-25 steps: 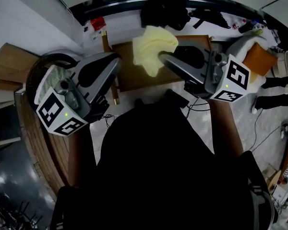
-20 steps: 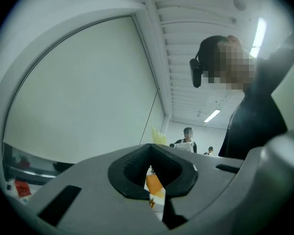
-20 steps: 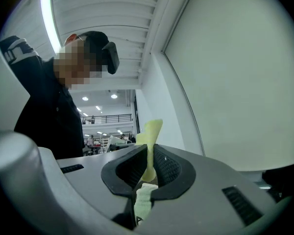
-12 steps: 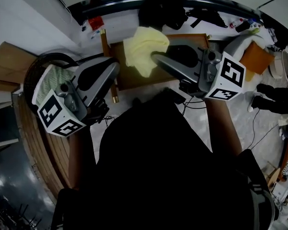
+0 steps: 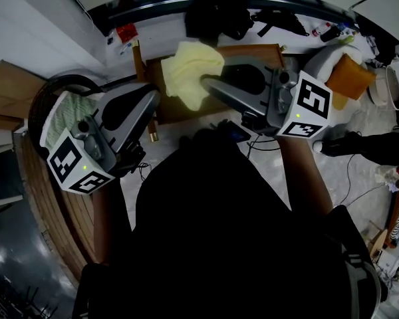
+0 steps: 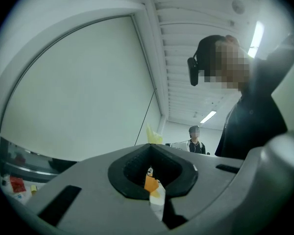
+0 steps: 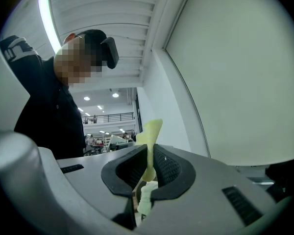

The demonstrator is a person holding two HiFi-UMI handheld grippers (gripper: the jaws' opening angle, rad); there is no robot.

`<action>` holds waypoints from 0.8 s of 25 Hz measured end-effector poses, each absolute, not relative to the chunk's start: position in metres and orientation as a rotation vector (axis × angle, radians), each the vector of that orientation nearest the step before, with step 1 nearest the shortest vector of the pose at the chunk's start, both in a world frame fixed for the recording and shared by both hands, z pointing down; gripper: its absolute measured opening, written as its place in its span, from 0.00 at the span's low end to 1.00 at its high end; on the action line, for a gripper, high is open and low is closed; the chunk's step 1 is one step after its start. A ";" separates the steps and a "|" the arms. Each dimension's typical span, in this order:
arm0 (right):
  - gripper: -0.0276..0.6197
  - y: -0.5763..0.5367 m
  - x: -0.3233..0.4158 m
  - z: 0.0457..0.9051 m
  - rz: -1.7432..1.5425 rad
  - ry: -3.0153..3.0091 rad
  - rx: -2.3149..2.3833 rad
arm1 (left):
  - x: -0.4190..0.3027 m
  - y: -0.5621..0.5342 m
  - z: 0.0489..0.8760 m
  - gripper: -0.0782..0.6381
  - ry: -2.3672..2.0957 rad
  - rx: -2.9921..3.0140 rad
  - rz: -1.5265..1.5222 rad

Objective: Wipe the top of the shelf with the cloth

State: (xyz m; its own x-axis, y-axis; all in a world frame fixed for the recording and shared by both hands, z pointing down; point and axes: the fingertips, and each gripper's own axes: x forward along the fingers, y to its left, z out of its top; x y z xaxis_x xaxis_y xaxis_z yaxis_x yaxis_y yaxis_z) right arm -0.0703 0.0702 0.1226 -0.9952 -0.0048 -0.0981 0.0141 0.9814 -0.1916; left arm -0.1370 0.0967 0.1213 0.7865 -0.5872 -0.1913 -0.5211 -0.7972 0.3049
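We are holding the crumpled pale-yellow cloth [image 5: 186,68] in the right gripper [image 5: 205,82], whose jaws are pinching a fold of it. In the right gripper view the fabric is running between the two ribbed pads, and a thin strip of it is sticking out past the tips. The cloth is lying over the far-left part of the brown wooden shelf top [image 5: 171,109]. From above we cannot tell whether it is pressing on the wood or hanging just over it.

We are judging the wipe to be in hand rather than finished. The grasp is made and the cloth is at the surface. Bare wood is showing on the near side of the cloth and off to the right behind the right gripper, so most of the top looks yet to be covered. No dust or streak is showing that would mark where the wiping has reached.

The cloth is bunching into a rough wedge. Its long axis is running away from us toward the back edge of the shelf, with the narrow end pointing back at us beside the jaws.

The left gripper [image 5: 153,97] is hanging beside the shelf's left edge with its jaws together on nothing.
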 end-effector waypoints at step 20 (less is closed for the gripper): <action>0.11 0.117 0.055 0.146 -0.417 3.014 -0.011 | -0.004 0.136 0.127 0.12 -0.820 2.672 -0.331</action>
